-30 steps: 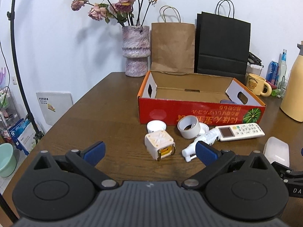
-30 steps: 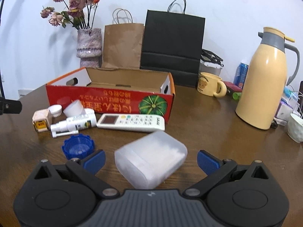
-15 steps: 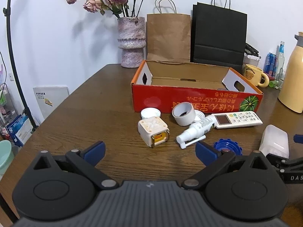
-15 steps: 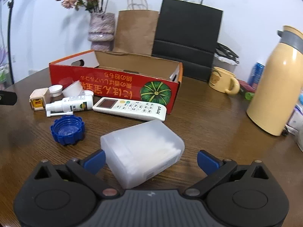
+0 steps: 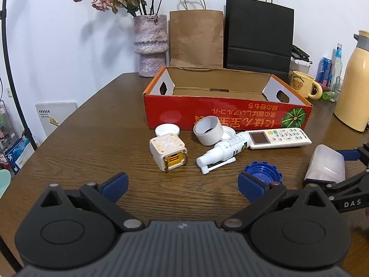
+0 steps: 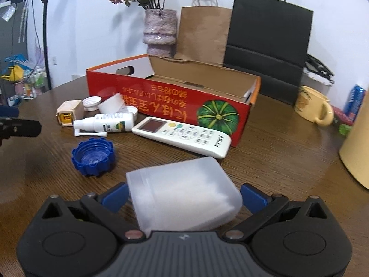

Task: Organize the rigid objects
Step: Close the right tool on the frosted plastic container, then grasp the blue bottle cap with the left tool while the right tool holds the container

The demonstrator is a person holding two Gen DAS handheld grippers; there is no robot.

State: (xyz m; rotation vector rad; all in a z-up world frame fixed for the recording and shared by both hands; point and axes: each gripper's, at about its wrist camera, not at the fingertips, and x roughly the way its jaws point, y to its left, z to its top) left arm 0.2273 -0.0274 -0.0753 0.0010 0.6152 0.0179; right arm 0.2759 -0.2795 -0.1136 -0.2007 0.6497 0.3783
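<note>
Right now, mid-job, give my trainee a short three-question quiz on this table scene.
1. True or false: the red cardboard box already holds the white remote.
2. Which object sits between the fingers of the right hand-held gripper? A) blue cap B) translucent plastic case C) spray bottle
3. Fill in: the left hand-held gripper is ____ and holds nothing.

Key: 1 false, the remote lies on the table in front of the box; 2 B; 3 open.

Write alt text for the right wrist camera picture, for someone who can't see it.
The right gripper straddles a frosted plastic box on a wooden table, jaws open. Beyond lie a blue cap, white remote, spray bottle and an open red cardboard box.
</note>
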